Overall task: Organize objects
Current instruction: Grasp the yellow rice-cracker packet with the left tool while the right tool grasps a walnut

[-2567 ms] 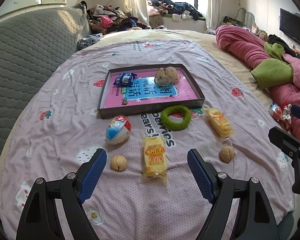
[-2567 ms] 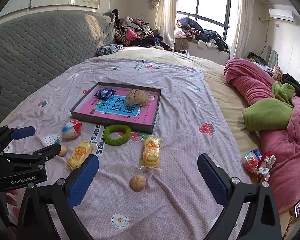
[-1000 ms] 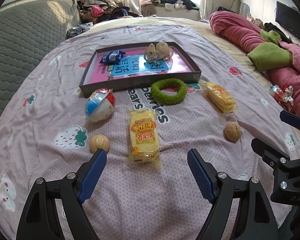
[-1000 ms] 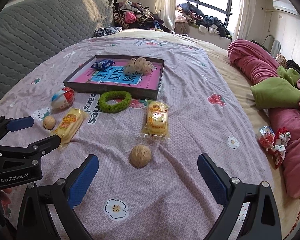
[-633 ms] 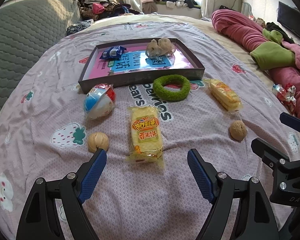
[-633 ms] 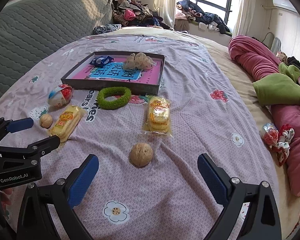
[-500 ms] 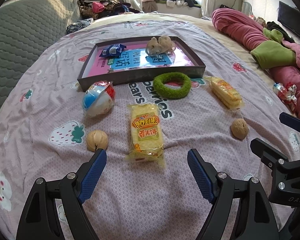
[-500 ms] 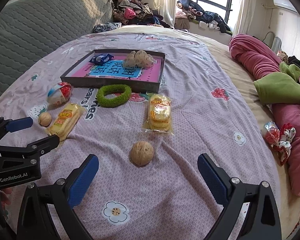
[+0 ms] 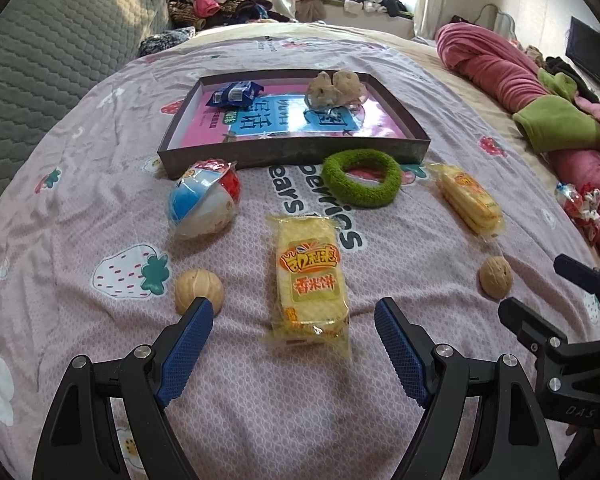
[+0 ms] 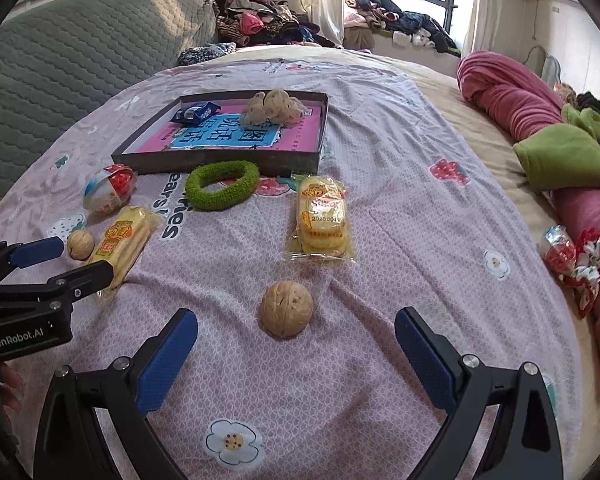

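Note:
My left gripper (image 9: 294, 322) is open and empty, low over the bed, with a yellow rice-cracker pack (image 9: 310, 276) just ahead between its fingers and a walnut (image 9: 198, 290) by the left fingertip. My right gripper (image 10: 296, 330) is open and empty, with a second walnut (image 10: 287, 308) between its fingers. Further off lie another cracker pack (image 10: 323, 216), a green fuzzy ring (image 10: 222, 185) and a red-blue-white ball (image 9: 204, 202). A dark tray (image 9: 292, 152) holds a blue packet (image 9: 234, 94) and a beige bundle (image 9: 336, 84).
The bed has a pink printed sheet (image 10: 380, 184). A rolled pink and green blanket (image 10: 556, 148) lies along the right side, with a wrapped candy bundle (image 10: 572, 254) beside it. A grey quilted headboard (image 10: 80, 60) stands at the left. Clothes are piled at the far end.
Both grippers have moved forward and lower toward the bed. The cracker pack and walnuts now sit closer to the fingertips. Nothing has been grasped.

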The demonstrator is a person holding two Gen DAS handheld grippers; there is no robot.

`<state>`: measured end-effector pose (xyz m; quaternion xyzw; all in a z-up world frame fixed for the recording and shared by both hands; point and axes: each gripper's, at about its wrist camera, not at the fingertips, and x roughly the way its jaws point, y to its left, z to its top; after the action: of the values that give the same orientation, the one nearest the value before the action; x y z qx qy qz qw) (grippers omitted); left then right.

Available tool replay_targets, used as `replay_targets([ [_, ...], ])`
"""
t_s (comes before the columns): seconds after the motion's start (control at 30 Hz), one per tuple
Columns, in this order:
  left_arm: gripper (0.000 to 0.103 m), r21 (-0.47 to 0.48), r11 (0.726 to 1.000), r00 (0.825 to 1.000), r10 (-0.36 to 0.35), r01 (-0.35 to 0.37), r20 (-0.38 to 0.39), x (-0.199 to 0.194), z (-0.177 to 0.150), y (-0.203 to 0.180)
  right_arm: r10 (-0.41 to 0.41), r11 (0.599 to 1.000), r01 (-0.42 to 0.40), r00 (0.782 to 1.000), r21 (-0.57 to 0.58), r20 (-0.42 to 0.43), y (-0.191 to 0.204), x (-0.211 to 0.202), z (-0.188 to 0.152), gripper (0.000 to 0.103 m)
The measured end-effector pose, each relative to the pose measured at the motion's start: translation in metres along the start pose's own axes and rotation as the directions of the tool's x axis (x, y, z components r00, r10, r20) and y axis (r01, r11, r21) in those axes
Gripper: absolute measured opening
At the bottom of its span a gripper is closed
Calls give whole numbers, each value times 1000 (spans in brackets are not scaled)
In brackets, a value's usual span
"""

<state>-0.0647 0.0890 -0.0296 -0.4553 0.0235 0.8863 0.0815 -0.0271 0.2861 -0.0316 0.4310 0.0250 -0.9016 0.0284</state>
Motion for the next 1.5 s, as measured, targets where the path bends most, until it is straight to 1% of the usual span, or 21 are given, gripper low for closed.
replay_targets([
  [0.23, 84, -13, 1000, 1000, -1, 1, 0, 8, 8, -1, -8, 1000, 8, 1000, -5, 7, 3, 4, 0, 100],
  [0.37, 84, -9, 1000, 1000, 2, -2, 1, 12, 10, -5, -5, 1000, 5, 1000, 20, 9, 0, 10, 0, 100],
  [0.5, 84, -10, 1000, 1000, -2, 2, 5, 16, 11, -9, 4, 999, -5, 1000, 42, 3, -4, 15, 0, 93],
  [0.67, 84, -27, 1000, 1000, -5, 5, -3, 24, 13, -7, 0, 999, 0, 1000, 40, -1, -2, 21, 3, 88],
  [0.83, 84, -25, 1000, 1000, 2, -2, -2, 29, 14, -10, 2, 999, -1, 1000, 44, -25, -1, 32, 3, 68],
  [0.93, 84, -13, 1000, 1000, 7, -7, -7, 33, 15, -13, 9, 999, -7, 999, 45, -43, -1, 39, 2, 62],
  [1.1, 83, -18, 1000, 1000, 5, -5, -19, 39, 16, -15, 12, 999, -10, 999, 43, -48, 0, 44, 3, 59],
  [1.13, 78, -22, 1000, 1000, -2, 2, -23, 41, 15, -15, 12, 999, -10, 999, 40, -50, 0, 45, 3, 58],
  [1.17, 69, -25, 1000, 1000, -4, 3, -25, 42, 15, -15, 12, 999, -10, 999, 37, -52, 1, 46, 4, 57],
  [1.2, 65, -25, 1000, 1000, -6, 6, -28, 42, 15, -16, 14, 999, -12, 999, 37, -52, 1, 46, 5, 55],
  [1.23, 59, -25, 1000, 999, -9, 8, -31, 44, 14, -16, 14, 999, -12, 999, 35, -53, 2, 47, 5, 52],
  [1.3, 55, -26, 1000, 999, -11, 10, -37, 46, 14, -17, 10, 1000, -8, 999, 30, -54, 3, 47, 6, 49],
  [1.33, 49, -22, 1000, 999, -5, 4, -33, 45, 14, -18, 10, 1000, -9, 999, 30, -51, 3, 47, 6, 45],
  [1.37, 41, -18, 1000, 1000, -2, 1, -29, 44, 13, -20, 7, 1000, -5, 999, 27, -48, 4, 46, 6, 43],
  [1.43, 41, -10, 1000, 1000, 5, -5, -25, 43, 13, -22, -1, 1000, 2, 999, 17, -46, 6, 46, 5, 36],
  [1.5, 41, -5, 1000, 1000, 3, -3, -27, 43, 13, -24, 1, 1000, 0, 999, 16, -47, 5, 46, 5, 35],
])
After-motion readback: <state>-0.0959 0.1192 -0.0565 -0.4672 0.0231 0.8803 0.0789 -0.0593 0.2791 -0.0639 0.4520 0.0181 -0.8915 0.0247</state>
